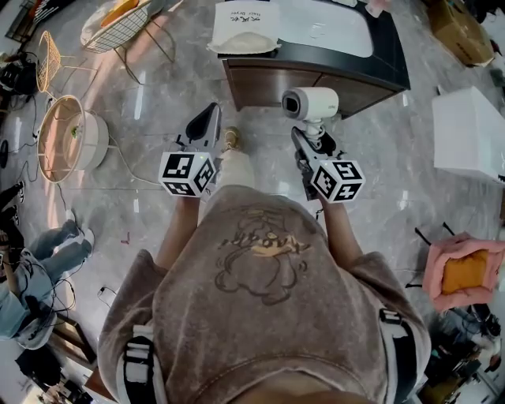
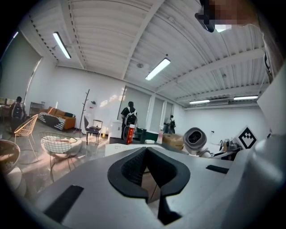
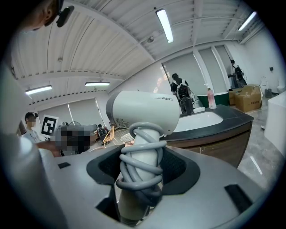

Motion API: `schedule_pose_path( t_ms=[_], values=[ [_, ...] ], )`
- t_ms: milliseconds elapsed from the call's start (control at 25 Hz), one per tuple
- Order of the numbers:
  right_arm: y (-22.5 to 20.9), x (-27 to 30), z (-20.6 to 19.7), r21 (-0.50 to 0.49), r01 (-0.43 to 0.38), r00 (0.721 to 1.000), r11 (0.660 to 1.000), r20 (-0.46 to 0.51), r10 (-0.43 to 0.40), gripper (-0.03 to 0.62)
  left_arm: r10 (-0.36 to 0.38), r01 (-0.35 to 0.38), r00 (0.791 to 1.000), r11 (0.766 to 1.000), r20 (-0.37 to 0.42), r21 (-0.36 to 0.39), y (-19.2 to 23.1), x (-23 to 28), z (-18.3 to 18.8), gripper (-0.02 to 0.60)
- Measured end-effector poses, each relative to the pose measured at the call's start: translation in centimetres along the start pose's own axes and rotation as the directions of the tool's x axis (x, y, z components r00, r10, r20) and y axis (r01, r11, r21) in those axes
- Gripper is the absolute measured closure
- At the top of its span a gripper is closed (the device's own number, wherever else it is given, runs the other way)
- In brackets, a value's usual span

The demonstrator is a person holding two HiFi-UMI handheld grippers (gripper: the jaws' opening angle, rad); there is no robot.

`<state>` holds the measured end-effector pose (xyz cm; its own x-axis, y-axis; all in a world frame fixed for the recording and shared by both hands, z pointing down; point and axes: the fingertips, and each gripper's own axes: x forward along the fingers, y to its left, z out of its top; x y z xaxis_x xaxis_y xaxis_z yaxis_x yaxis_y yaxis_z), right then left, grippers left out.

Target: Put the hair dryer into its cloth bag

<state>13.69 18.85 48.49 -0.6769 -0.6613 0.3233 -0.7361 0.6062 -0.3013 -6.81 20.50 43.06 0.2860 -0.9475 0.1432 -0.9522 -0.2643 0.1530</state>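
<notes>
We have the hair dryer [image 1: 310, 102] in our right hand-held gripper [image 1: 304, 140], whose jaws stand wide and clamp the handle, with the grey cord [image 3: 140, 156] wound round it. The handle runs up out of the jaws and the barrel lies crosswise on top, one round end turned toward our left hand-held gripper [image 1: 210, 112], which is closed on nothing. The cloth bag [image 1: 245, 28] is what the coming move turns on: it lies flat on the near left corner of the surface [image 1: 387, 59], ahead of both grippers and well apart from them, with bare floor between. From the bag, the left gripper sits almost straight back, and the dryer back and off to the right. So the left one looks nearer and likelier to take hold of the cloth (we cannot tell from here which edge of the bag is its mouth). We judge that the barrel, being the wide part, would need to line up with the bag's length before going in. Right of the bag the white basin [image 1: 331, 28] takes up much of the surface, so free room there is narrow. The bag's near edge lies close to the surface's front edge, so a tug could slide it off. Left of the bag, a wire chair [image 1: 118, 20] stands on the floor, out of our way.
</notes>
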Motion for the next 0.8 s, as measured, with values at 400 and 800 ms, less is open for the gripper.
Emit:
schedule_pose_path(
  t_ms=[400,800],
  values=[
    [-3.5,9.7,4.4,0.01,0.018,1.0,1.0,-0.024,-0.018,0.349,-0.03,0.03,0.999,0.999,-0.02,-0.02,7.1,9.9,2.3,0.565],
    [-5.4,17.9,10.3,0.013,0.053,0.998,0.998,-0.013,-0.053,0.349,-0.09,0.09,0.996,0.996,-0.025,-0.023,13.2,18.4,6.0,0.565]
  ],
)
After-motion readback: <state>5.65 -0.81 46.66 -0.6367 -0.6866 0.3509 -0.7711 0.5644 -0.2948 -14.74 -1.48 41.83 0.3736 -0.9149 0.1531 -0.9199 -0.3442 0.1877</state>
